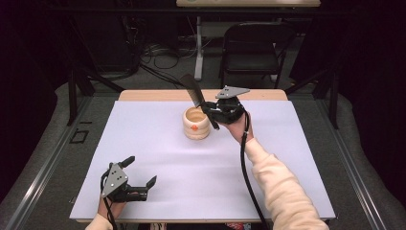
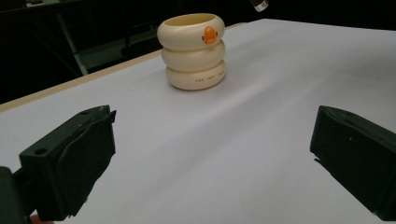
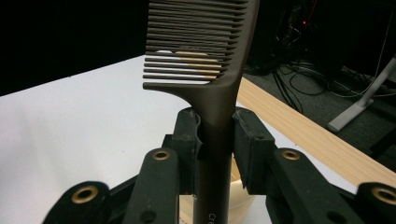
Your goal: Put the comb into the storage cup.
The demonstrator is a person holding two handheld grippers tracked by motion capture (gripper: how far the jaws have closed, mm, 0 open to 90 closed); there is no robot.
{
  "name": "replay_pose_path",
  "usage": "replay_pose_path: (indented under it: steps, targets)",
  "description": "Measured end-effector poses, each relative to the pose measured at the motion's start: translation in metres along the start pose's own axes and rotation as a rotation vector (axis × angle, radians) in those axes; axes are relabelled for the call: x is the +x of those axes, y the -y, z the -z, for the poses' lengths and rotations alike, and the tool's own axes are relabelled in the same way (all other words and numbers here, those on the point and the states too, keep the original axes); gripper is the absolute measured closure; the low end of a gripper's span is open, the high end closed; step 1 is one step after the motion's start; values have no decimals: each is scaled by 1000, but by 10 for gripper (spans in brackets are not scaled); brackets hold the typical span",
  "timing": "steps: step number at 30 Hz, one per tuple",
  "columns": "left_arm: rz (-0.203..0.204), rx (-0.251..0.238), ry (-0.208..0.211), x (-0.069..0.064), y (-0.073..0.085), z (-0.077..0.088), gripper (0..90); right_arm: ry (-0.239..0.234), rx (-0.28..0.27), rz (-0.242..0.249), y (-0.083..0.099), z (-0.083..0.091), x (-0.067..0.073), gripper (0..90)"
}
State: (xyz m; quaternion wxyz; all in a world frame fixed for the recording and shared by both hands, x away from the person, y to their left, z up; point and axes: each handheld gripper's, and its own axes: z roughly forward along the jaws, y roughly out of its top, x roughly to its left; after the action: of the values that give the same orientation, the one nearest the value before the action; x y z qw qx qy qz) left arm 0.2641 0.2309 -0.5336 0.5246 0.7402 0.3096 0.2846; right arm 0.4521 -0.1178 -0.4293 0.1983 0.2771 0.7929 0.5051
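Observation:
A cream holder (image 1: 197, 123) shaped like three stacked rings, with an orange mark on its side, stands on the white table (image 1: 158, 158) toward the back middle; in the left gripper view the holder (image 2: 193, 49) stands ahead. My right gripper (image 1: 214, 112) is shut on a dark brown comb (image 1: 196, 96), held over the holder's right rim with its toothed end tilted up and to the left. In the right gripper view the pads clamp the comb's handle (image 3: 215, 140), the teeth rising above. My left gripper (image 1: 140, 172) rests open near the table's front left, with nothing between its fingers (image 2: 70, 163).
A light wooden strip (image 1: 153, 95) edges the table's far side. Behind it are a black folding chair (image 1: 253, 48), a white desk leg (image 1: 198, 52) and loose cables on the floor. Dark frame rails run along both sides of the table.

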Motion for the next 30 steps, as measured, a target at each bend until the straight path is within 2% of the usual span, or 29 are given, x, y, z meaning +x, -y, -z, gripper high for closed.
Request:
replay_pose_path:
  steps: [30]
  targets:
    - [0,0,5,0,0,0,0,-8,10,17,-15,-14,3,715]
